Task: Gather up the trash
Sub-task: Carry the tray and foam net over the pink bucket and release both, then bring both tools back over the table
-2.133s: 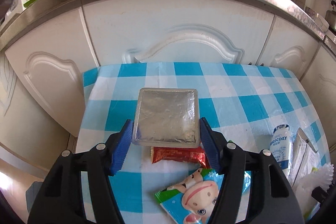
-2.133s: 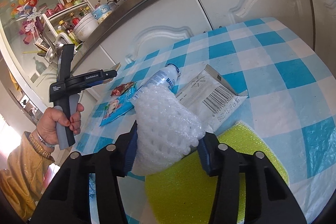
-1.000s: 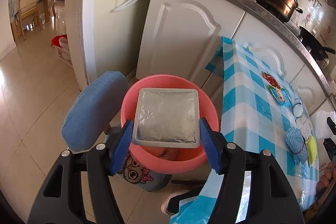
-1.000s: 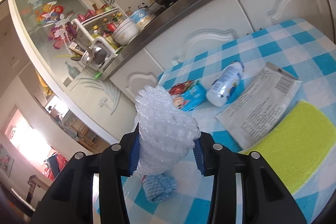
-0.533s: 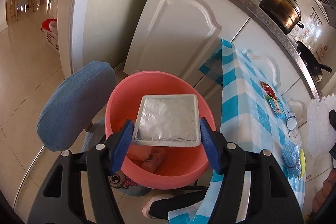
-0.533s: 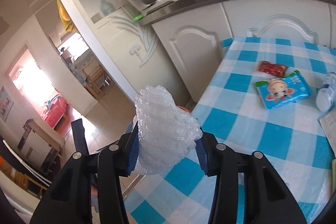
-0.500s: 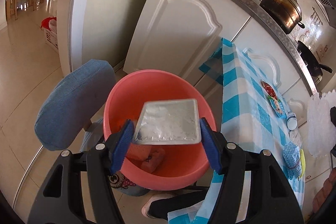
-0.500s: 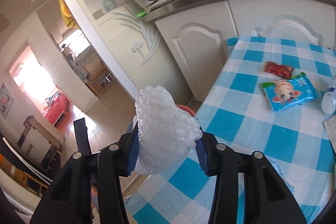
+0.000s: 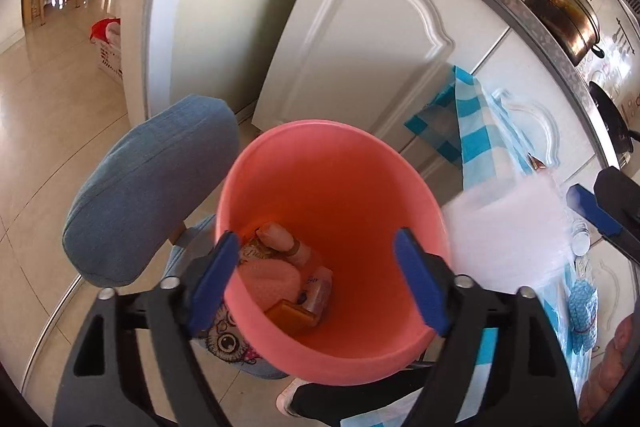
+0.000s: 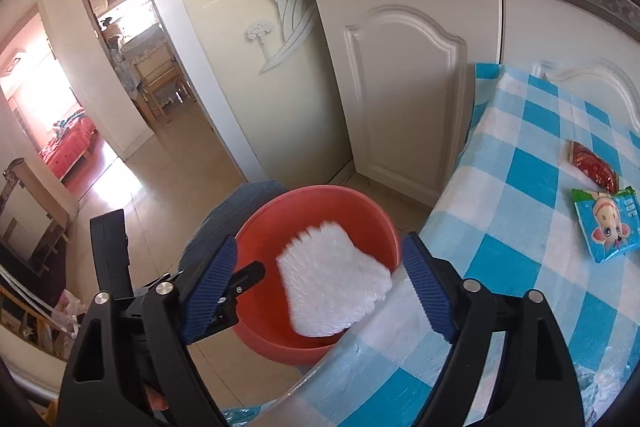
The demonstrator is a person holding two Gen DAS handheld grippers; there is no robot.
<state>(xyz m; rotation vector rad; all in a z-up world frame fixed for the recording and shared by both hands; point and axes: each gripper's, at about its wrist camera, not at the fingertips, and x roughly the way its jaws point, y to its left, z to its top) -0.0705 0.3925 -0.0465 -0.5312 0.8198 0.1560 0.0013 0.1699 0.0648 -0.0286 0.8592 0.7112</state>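
Observation:
A pink plastic bin (image 9: 332,163) stands on a chair beside the table, with several pieces of trash (image 9: 288,279) at its bottom. My left gripper (image 9: 318,277) is open and empty right above the bin. My right gripper (image 10: 320,291) is open, and the white bubble wrap (image 10: 332,279) is loose and blurred in the air over the bin (image 10: 320,203). The wrap also shows in the left wrist view (image 9: 508,227), at the bin's right rim. A red wrapper (image 10: 592,165) and a blue cartoon packet (image 10: 608,227) lie on the checked tablecloth (image 10: 520,211).
The blue padded chair back (image 9: 152,195) is left of the bin. White cabinet doors (image 9: 360,47) and a steel counter with a pot (image 9: 560,15) run behind. A blue mesh scrubber (image 9: 582,311) lies on the table. Tiled floor (image 9: 48,131) stretches to the left.
My left gripper opened and the foil tray dropped out of it into the bin. My right gripper came over the bin and opened, and the bubble wrap left it.

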